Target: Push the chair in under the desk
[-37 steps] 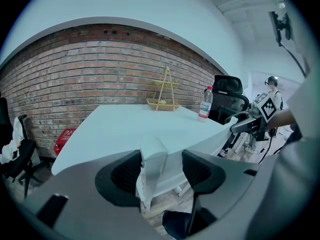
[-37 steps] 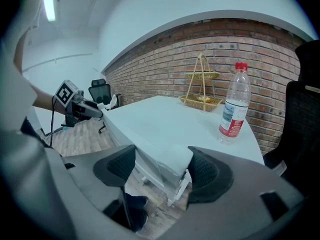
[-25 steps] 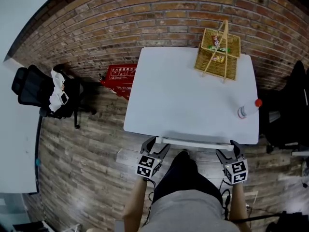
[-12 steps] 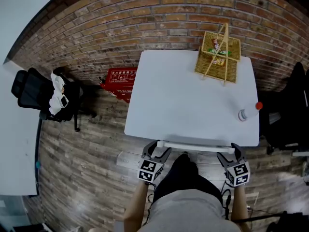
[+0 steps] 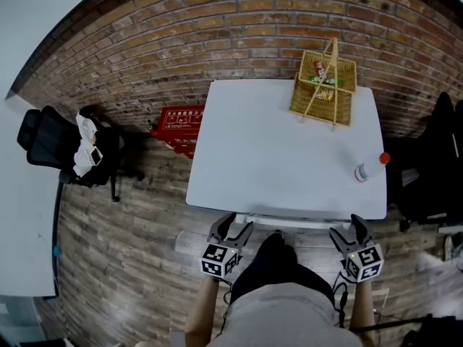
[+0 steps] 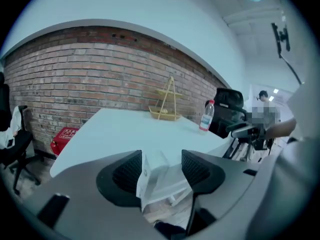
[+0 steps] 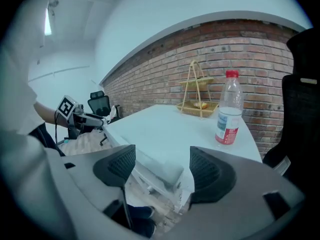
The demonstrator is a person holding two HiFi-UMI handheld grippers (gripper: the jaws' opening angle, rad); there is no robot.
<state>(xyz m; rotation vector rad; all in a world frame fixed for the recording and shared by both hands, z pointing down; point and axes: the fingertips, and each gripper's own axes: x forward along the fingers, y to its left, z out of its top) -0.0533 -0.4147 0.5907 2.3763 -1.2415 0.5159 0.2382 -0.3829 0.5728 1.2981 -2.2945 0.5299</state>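
Note:
A white desk [image 5: 275,150] stands against the brick wall. The chair shows only as a white top rail [image 5: 289,220] along the desk's near edge, the rest hidden under the desk. My left gripper [image 5: 230,228] hangs open just short of the rail's left end. My right gripper [image 5: 346,228] is open near its right end. In the left gripper view the chair's pale corner [image 6: 157,176] shows between the open jaws of my left gripper [image 6: 161,169]. From the right gripper view, the rail [image 7: 160,170] lies beyond my right gripper [image 7: 162,171], untouched.
A wicker basket [image 5: 323,83] and a plastic bottle [image 5: 369,166] stand on the desk. A red box [image 5: 177,121] lies by the wall. Black office chairs stand at the left [image 5: 65,147] and right [image 5: 434,165]. The person's legs [image 5: 278,259] are between the grippers.
Both grippers have drawn back a little from the chair's rail toward the person. The desk and chair look unmoved.

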